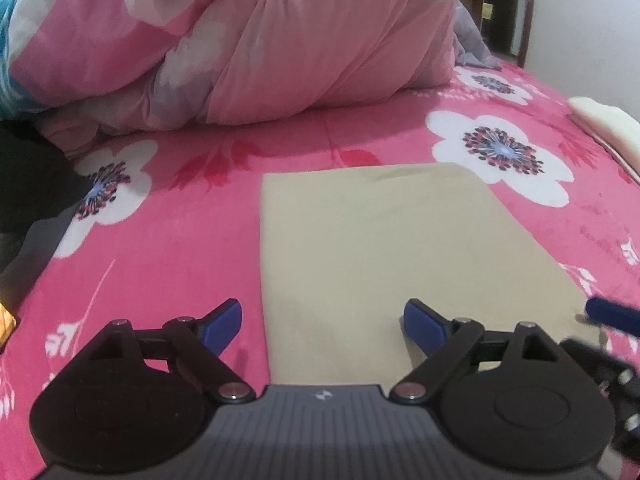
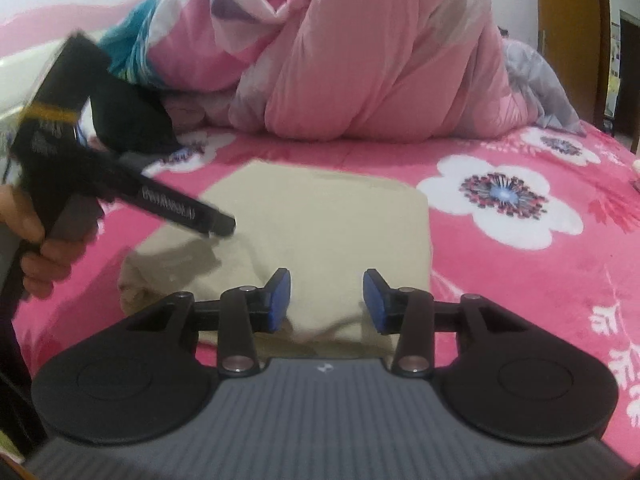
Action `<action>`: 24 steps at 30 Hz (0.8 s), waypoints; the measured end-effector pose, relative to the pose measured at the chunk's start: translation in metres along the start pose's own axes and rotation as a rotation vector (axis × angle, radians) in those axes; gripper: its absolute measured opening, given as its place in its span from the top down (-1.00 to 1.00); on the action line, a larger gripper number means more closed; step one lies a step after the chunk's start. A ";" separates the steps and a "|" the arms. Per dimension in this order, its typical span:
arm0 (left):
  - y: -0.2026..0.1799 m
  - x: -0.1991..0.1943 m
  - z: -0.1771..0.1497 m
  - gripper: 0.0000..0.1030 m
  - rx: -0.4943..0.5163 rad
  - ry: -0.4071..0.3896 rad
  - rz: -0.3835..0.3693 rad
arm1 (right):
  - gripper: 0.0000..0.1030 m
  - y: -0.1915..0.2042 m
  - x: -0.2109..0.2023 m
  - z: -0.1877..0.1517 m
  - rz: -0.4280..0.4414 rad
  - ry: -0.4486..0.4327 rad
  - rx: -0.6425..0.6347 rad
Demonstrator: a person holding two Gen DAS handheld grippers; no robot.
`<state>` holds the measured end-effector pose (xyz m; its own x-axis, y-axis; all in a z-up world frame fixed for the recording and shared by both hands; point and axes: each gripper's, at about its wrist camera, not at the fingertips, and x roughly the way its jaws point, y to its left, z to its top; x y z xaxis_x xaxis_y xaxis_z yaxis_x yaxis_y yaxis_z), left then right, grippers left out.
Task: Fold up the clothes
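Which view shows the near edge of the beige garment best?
Right wrist. The folded beige garment shows its rumpled near-left corner and layered near edge, framed by the open right tool. In the left wrist view the garment reads as a flat rectangle, its near edge hidden behind the open left tool.

Folded beige rectangular cloth (image 1: pixel 384 248) lies flat on the pink floral plush bedspread (image 1: pixel 168 264). Bunched pink quilted duvet (image 1: pixel 280 40) sits behind it at the far side. Left black two-finger gripper (image 1: pixel 322 322) straddles the cloth's near left edge; right black two-finger gripper (image 2: pixel 326 300) hangs over its near edge.
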<state>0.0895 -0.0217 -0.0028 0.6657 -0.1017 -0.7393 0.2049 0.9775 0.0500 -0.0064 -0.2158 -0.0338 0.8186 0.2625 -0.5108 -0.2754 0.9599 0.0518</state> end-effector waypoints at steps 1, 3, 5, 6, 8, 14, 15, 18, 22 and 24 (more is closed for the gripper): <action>0.000 0.001 -0.001 -0.75 -0.004 0.001 0.002 | 0.22 -0.001 0.003 -0.004 -0.007 0.017 0.003; -0.001 0.002 -0.003 -0.76 -0.009 0.005 0.006 | 0.22 -0.003 0.001 -0.007 -0.023 0.038 0.012; -0.002 0.003 -0.005 -0.77 -0.012 0.008 0.007 | 0.20 -0.005 -0.004 -0.008 -0.039 0.053 0.022; -0.002 0.003 -0.006 -0.77 -0.012 0.009 0.005 | 0.18 -0.006 -0.007 -0.008 -0.047 0.060 0.027; -0.003 0.003 -0.008 -0.78 -0.011 0.008 0.002 | 0.15 -0.009 -0.012 -0.009 -0.063 0.076 0.037; -0.001 0.005 -0.012 -0.80 -0.022 0.009 -0.012 | 0.00 -0.024 -0.019 -0.008 -0.075 0.121 0.118; -0.001 0.005 -0.013 -0.80 -0.025 0.009 -0.015 | -0.03 -0.030 -0.016 -0.007 -0.058 0.128 0.158; 0.000 0.005 -0.014 -0.81 -0.030 0.010 -0.020 | -0.11 -0.050 -0.005 -0.002 -0.006 0.149 0.278; 0.001 0.005 -0.014 -0.82 -0.033 0.011 -0.023 | -0.32 -0.076 0.009 0.003 0.063 0.178 0.438; 0.001 0.006 -0.015 -0.82 -0.033 0.011 -0.026 | -0.41 -0.089 0.016 0.006 0.098 0.192 0.517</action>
<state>0.0830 -0.0187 -0.0168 0.6528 -0.1251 -0.7472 0.1977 0.9802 0.0086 0.0339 -0.2963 -0.0409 0.6819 0.3771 -0.6268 -0.0231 0.8676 0.4968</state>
